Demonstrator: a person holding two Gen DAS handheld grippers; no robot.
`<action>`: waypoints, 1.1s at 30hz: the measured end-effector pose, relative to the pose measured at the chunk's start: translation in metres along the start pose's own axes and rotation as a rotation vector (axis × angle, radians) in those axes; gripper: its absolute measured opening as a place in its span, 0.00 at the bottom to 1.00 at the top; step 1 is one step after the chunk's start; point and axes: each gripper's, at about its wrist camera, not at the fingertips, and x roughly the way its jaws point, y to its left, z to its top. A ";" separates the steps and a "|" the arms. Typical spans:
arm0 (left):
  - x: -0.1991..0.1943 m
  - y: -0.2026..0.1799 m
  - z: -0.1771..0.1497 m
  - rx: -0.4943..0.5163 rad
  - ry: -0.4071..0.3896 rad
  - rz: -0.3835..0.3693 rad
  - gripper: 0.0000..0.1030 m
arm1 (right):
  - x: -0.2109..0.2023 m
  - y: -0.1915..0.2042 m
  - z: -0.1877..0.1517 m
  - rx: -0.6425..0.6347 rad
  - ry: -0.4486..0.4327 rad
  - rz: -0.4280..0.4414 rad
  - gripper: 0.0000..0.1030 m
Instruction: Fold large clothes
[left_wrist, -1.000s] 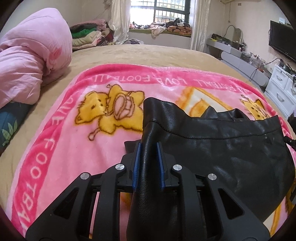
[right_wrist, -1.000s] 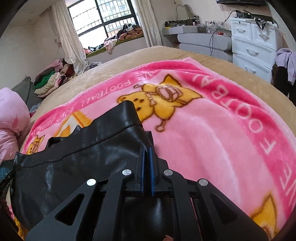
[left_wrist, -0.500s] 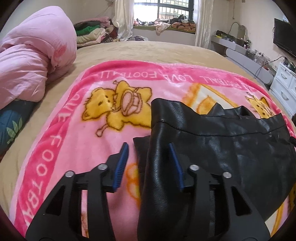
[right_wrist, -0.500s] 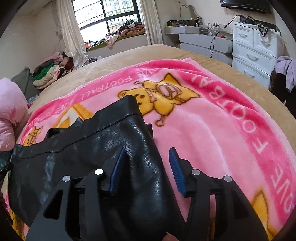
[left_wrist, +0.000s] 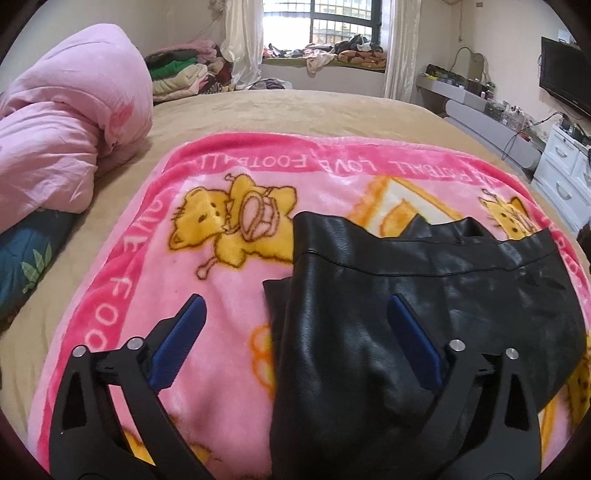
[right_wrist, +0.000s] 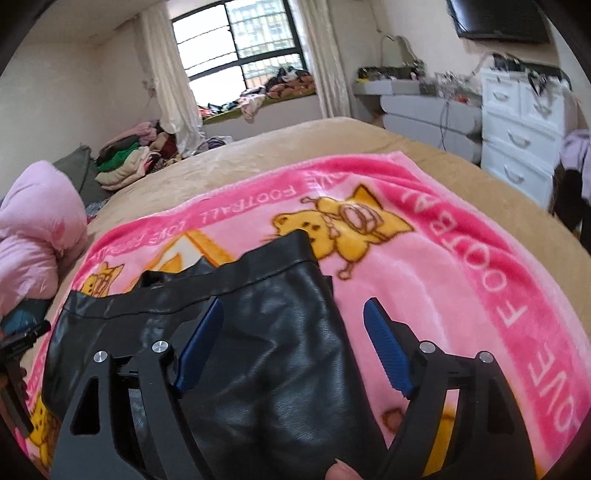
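Garment (left_wrist: 424, 314), black, lies lower right on blanket (left_wrist: 221, 295) in left view, left gripper (left_wrist: 295, 317) just opened and off it; right view shows right gripper (right_wrist: 293, 325) likewise released over garment at lower centre, so this fold appears laid.

A wide bed with a tan cover (left_wrist: 295, 107) fills the room. At the far wall, daylight comes through a barred window (left_wrist: 321, 22) flanked by pale curtains (left_wrist: 240, 40). On the right stand a white chest of drawers (right_wrist: 517, 122), a grey low shelf (left_wrist: 491, 125) and a black wall-mounted television (left_wrist: 565, 77). Cream walls (right_wrist: 74, 96) surround it.
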 end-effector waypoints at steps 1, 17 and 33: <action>-0.003 -0.001 0.000 0.000 -0.001 -0.008 0.91 | -0.001 0.003 -0.001 -0.012 0.000 0.002 0.75; -0.031 -0.023 -0.043 0.022 0.080 -0.133 0.49 | -0.011 0.070 -0.048 -0.209 0.140 0.115 0.45; 0.004 -0.024 -0.084 -0.005 0.177 -0.088 0.51 | 0.025 0.072 -0.090 -0.183 0.281 0.045 0.43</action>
